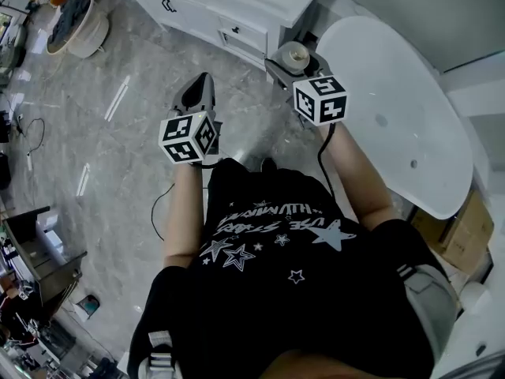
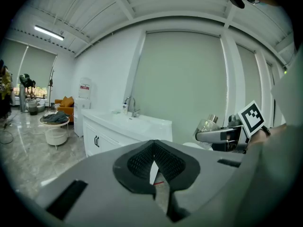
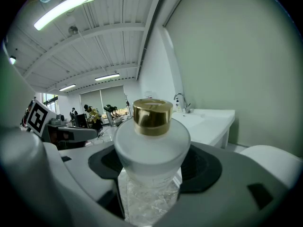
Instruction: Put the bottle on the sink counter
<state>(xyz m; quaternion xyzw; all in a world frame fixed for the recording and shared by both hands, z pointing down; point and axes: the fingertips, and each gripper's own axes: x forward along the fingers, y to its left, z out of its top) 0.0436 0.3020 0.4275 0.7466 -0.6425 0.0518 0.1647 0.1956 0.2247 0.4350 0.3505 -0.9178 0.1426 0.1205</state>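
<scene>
Low in the centre of the right gripper view, the right gripper (image 3: 152, 186) has its jaws spread wide and clamped on the sides of the frosted bottle (image 3: 151, 143), which stands upright with its gold cap (image 3: 152, 116) on top. Along the bottom of the left gripper view, the left gripper (image 2: 154, 168) has its jaws pressed together with nothing between them. Farther off, right of centre in the right gripper view, is the white sink counter (image 3: 213, 122) with its faucet (image 3: 180, 101), well apart from the bottle.
</scene>
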